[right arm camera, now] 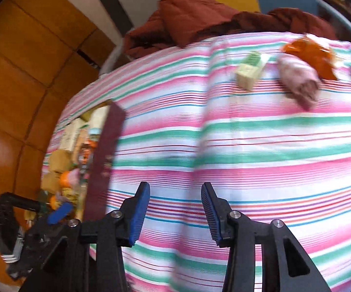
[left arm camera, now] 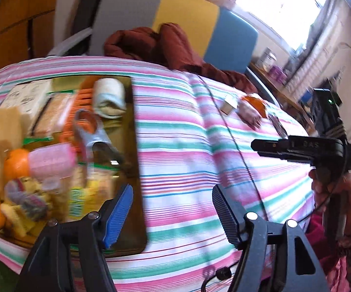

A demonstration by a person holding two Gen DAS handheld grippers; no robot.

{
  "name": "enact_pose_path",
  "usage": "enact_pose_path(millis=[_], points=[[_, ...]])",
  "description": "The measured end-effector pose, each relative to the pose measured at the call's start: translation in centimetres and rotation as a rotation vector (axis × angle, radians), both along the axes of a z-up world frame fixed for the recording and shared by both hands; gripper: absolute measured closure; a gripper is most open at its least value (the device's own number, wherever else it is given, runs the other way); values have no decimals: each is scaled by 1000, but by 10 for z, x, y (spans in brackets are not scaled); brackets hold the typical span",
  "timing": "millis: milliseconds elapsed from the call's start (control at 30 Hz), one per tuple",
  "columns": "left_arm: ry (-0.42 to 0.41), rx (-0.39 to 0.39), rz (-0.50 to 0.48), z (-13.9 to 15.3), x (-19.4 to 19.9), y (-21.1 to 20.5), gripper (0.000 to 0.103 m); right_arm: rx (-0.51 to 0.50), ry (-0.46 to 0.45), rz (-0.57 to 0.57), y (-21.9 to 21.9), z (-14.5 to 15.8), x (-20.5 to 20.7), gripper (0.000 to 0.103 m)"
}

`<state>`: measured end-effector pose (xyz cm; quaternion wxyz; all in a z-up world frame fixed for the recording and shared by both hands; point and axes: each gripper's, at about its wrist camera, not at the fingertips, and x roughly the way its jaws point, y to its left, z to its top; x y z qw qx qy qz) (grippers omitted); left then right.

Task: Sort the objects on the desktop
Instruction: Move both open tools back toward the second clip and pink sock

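A dark tray (left arm camera: 136, 146) on the striped cloth (left arm camera: 187, 146) holds several items: oranges (left arm camera: 16, 164), a pink roll (left arm camera: 51, 161), a metal clamp (left arm camera: 90, 136), a rolled towel (left arm camera: 108, 97), cartons. My left gripper (left arm camera: 171, 213) is open and empty over the tray's right edge. My right gripper (right arm camera: 175, 213) is open and empty above bare cloth; it shows in the left wrist view (left arm camera: 268, 147). Far on the cloth lie a small green carton (right arm camera: 251, 71), a pinkish rolled cloth (right arm camera: 299, 82) and an orange wrapper (right arm camera: 314, 53).
A maroon jacket (left arm camera: 170, 46) lies at the table's far edge, before a grey, yellow and blue chair (left arm camera: 187, 17). Wooden floor (right arm camera: 17, 73) lies left. A shelf with jars (left arm camera: 272, 65) stands under a bright window. The tray's side (right arm camera: 105, 158) stands left of my right gripper.
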<state>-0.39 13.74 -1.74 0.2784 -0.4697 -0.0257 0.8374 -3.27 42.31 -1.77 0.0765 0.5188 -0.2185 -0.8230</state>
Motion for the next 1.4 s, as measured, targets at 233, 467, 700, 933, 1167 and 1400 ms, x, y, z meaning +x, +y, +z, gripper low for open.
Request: enact_pose_path(millis=[233,467,700,933,1167,1400], points=[[-14,-53,-128,-5,13,54,34,75,-48,-142,90,-3,10,53],[-36,-95,-189,-14,13,93,34,114,-60,-297,167,-4,24,50],[-53,-94,-246,-18,14,124,34,196,-41,-339,186,0,26,49],[-62,-102,-275,-22,19,142,34,308,20,-341,184,13,28,49],[-69,-110,-278,-25,19,147,34,364,46,-324,177,24,28,47],[-81,-120,-273,-29,19,147,34,433,-12,-299,202,19,10,39]])
